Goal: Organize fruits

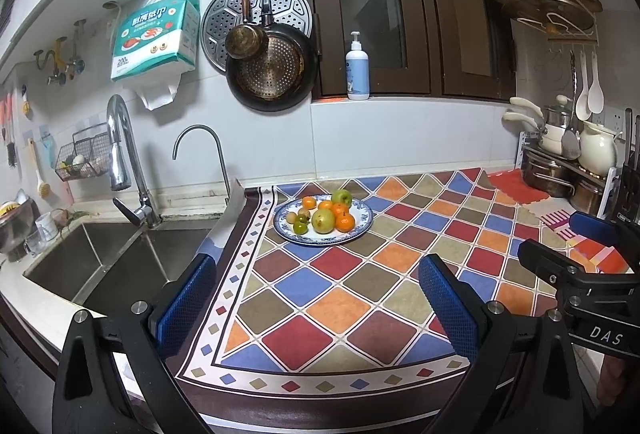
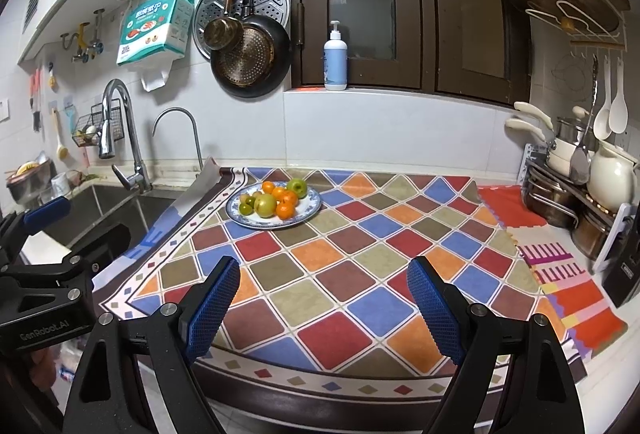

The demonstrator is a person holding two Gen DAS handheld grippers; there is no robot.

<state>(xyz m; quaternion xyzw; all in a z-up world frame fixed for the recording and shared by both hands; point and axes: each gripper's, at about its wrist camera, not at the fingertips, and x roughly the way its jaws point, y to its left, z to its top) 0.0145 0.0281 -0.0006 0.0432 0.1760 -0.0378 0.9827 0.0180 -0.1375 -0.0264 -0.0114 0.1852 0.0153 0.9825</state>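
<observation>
Lying well beyond both grippers' parted fingers, fruit plate

Small greenish fruits behind larger ones on plate, kind indiscernible.

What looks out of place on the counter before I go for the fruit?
The patterned mat's far left corner is curled up by the sink instead of lying flat. The fruit sits tidily on the plate; nothing spilled.
</observation>
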